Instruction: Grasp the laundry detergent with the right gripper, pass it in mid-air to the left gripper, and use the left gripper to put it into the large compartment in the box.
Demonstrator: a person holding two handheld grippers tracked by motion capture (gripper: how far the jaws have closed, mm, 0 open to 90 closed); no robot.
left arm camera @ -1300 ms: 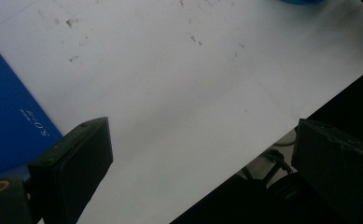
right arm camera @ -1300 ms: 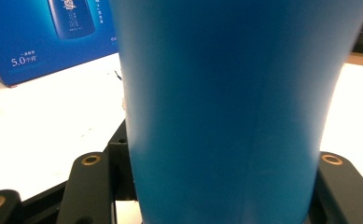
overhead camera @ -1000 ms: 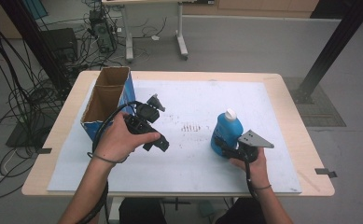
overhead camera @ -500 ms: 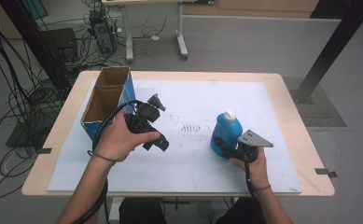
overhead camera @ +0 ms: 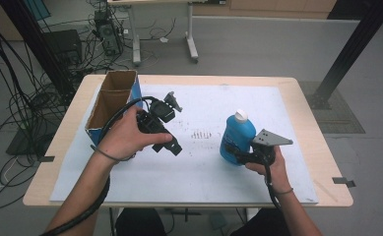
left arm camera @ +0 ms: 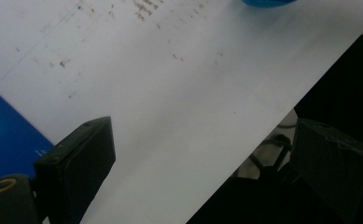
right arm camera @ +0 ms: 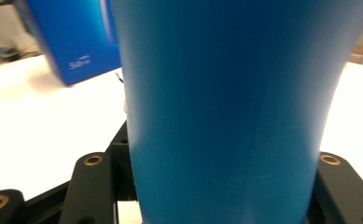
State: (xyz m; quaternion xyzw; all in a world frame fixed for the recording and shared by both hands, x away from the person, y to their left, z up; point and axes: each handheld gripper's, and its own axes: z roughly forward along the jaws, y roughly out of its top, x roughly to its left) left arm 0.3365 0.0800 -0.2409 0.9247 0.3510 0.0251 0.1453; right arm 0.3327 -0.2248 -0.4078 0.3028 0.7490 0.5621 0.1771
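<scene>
Little has moved since the earlier frame: the right claw (overhead camera: 234, 150) stays clamped on the upright blue bottle (overhead camera: 237, 137), right of center on the white surface (overhead camera: 199, 172). The left claw (overhead camera: 173, 102), jaws apart and empty, hangs beside the box (overhead camera: 111, 101).

We find one bit of lettering: small white print low on the blue side of the box (right arm camera: 76, 42), in the right gripper view. It is too blurred for us to read for certain.
</scene>
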